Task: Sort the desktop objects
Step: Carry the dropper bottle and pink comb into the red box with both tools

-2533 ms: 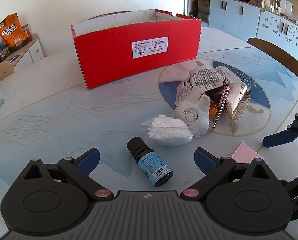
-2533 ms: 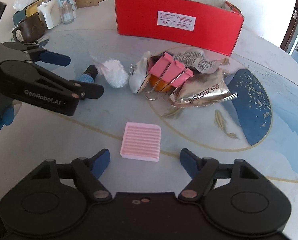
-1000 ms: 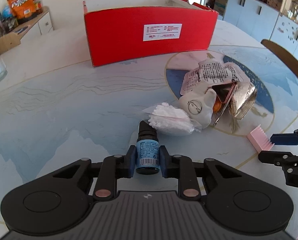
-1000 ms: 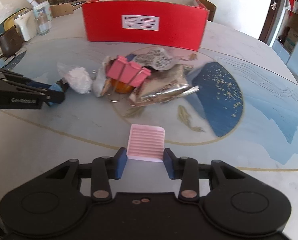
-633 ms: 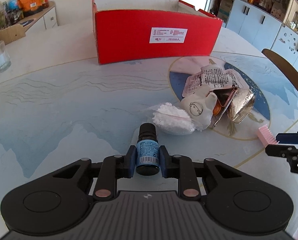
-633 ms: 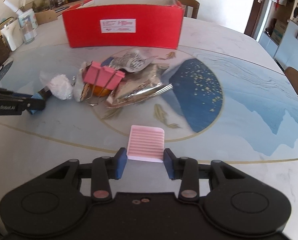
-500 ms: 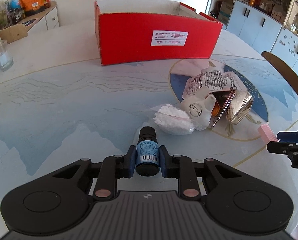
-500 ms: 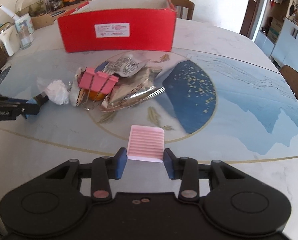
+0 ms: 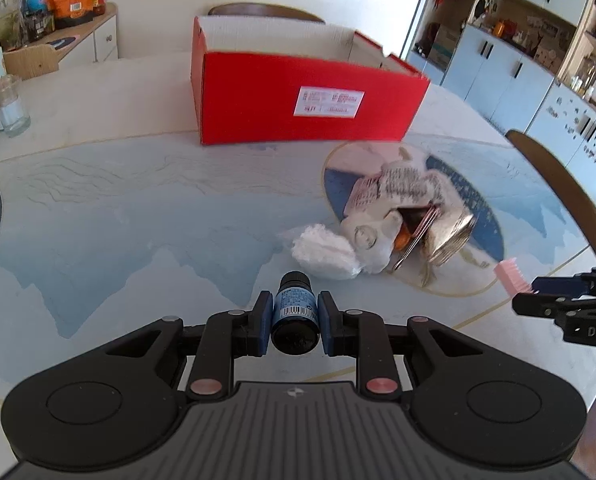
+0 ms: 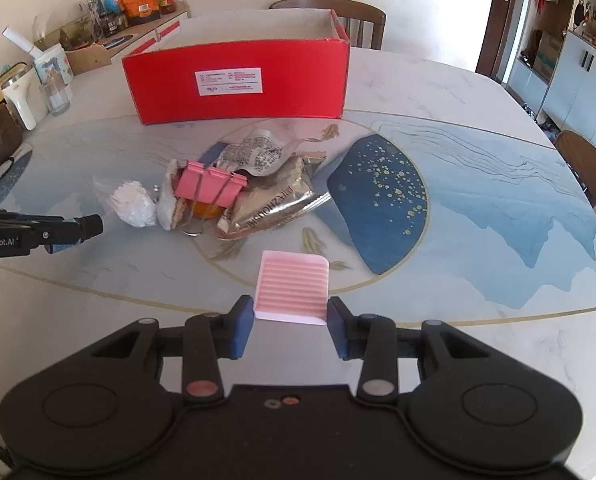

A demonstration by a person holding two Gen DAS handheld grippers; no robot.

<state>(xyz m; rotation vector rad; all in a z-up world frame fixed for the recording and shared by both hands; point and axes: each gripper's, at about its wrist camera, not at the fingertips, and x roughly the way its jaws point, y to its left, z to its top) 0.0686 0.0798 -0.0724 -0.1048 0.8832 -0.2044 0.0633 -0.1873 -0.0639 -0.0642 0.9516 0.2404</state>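
My left gripper (image 9: 293, 314) is shut on a small dark bottle with a blue label (image 9: 294, 308), held above the table. It also shows in the right wrist view (image 10: 85, 226). My right gripper (image 10: 290, 316) is shut on a pink ribbed pad (image 10: 293, 286), also lifted off the table; the pad shows in the left wrist view (image 9: 510, 276). An open red cardboard box (image 9: 306, 108) (image 10: 237, 84) stands at the back of the table. In front of it lies a pile: a bag of white powder (image 9: 322, 252), a white pouch (image 9: 372, 240), a pink binder clip (image 10: 209, 188) and foil packets (image 10: 273, 204).
A marble table with blue pattern (image 10: 478, 208) carries everything. A glass (image 9: 11, 108) stands at the left edge. Cups, a kettle and a bag (image 10: 21, 100) stand at the far left. Wooden chairs (image 9: 558, 184) (image 10: 330, 10) stand at the right and behind the box.
Both grippers closed on their objects, the left on the bottle and the right on the pink pad, and have since risen, so the table and box look farther below.
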